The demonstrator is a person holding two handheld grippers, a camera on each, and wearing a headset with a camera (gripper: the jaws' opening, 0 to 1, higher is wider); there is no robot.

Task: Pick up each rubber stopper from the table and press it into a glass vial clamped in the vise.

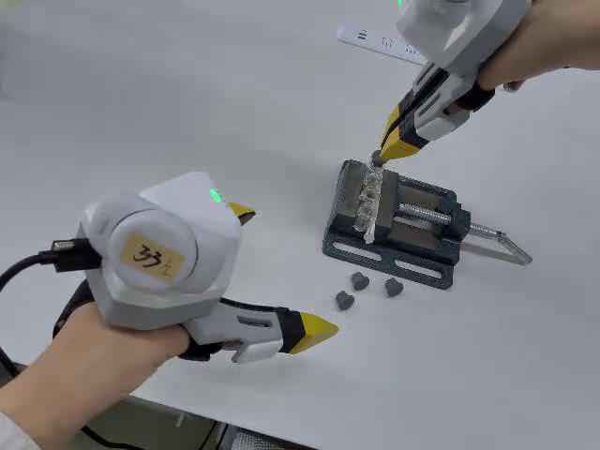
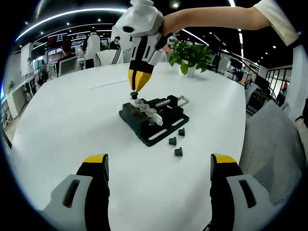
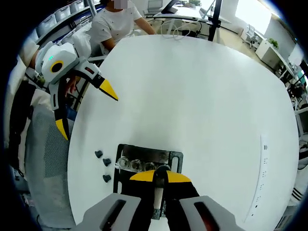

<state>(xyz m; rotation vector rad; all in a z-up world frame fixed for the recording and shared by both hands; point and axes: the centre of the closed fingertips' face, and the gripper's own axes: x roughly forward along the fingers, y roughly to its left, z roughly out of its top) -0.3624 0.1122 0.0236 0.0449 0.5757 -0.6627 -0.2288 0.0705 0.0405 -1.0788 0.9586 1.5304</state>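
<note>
The right gripper (image 1: 384, 153) pinches a small dark rubber stopper (image 1: 376, 159) over the clear glass vials (image 1: 368, 202) in the black metal vise (image 1: 427, 234); three more stoppers (image 1: 360, 280) lie on the white table (image 1: 187, 94) beside it. The left gripper (image 2: 156, 161) is wide open and empty.

You've got 3 stoppers (image 1: 360, 280) on the table (image 1: 187, 94) just in front of the vise (image 1: 412, 236), vials (image 1: 368, 202) clamped in it.

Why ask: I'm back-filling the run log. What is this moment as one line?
right tool: shut on stopper, at vial in vise | left tool: open, empty | loose stoppers: three beside vise
</note>
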